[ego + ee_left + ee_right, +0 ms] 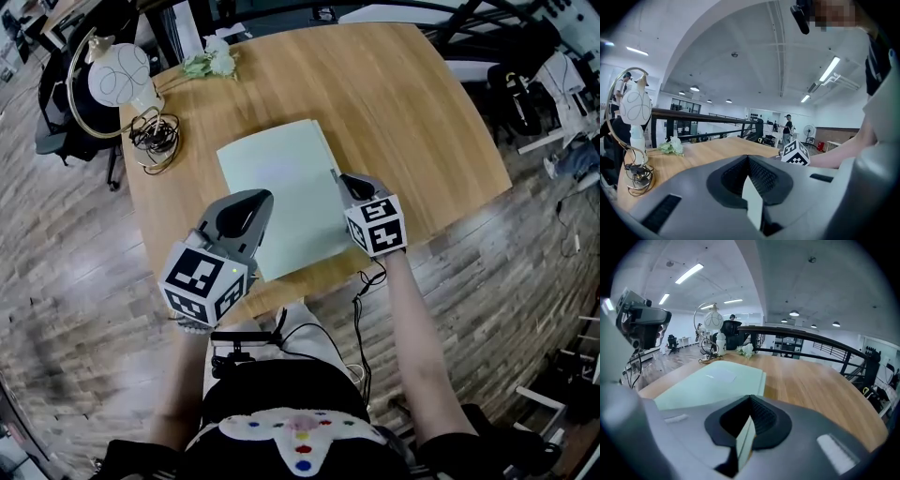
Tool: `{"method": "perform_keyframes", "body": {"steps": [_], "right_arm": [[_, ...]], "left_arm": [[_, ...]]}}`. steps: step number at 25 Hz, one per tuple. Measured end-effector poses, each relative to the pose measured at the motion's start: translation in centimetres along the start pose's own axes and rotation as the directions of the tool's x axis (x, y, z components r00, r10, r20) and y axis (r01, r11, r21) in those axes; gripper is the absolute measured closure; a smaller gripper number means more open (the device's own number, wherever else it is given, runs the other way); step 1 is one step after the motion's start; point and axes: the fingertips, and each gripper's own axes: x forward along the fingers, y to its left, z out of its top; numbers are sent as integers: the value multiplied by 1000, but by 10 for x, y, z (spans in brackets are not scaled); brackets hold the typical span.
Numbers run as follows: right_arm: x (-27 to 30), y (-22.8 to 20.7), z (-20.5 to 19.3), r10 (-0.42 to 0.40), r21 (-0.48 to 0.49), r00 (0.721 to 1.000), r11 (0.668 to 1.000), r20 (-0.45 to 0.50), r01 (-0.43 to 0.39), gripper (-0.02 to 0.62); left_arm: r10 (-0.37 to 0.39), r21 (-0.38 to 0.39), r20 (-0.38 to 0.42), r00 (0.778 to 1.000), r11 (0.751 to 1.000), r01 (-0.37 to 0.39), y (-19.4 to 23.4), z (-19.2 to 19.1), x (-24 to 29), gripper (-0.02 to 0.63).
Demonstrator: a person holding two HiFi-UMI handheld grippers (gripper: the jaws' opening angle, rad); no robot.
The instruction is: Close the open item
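Task item: a pale green book (281, 187) lies flat near the middle of the table (412, 112), cover down and page edges showing along its right side. It reads as already closed.
Left tool (255, 199): jaws pressed together with nothing pinched. It is held over the near-left part of the book and points far across the table, not down at the cover.
Right tool (341, 176): jaws pressed together, empty. Its tip is at the book's right edge. Whether it touches the cover cannot be told.
Reason for the hold: judged, both tools are closed because a cover is pushed over, not gripped. Their positions on either side of the book suit flattening the cover or drawing away from it.
Task progress: judged complete or nearly so, since no cover or page stands up.
Containers: none visible on the table, so there are no contents to report.
Other items: a white lamp (122, 75) with a hoop frame stands at the far-left corner. A coiled cable (155, 136) lies just beside it. White flowers (211, 64) lie at the far edge, well apart from the book.
Risk: slight. A tool drag could shift the book toward the near edge.
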Motion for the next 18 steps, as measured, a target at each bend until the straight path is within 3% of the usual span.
{"method": "perform_keyframes", "body": {"steps": [7,18], "right_arm": [[-53,17,41,-65,54,985,997,161,57,588],[-156,60,88,-182,118,907,982,379,148,587]], "left_arm": [[0,74,61,998,997,-5,-1,26,-35,599],[2,185,118,993,982,-24,-14,50,-95,599]]}}
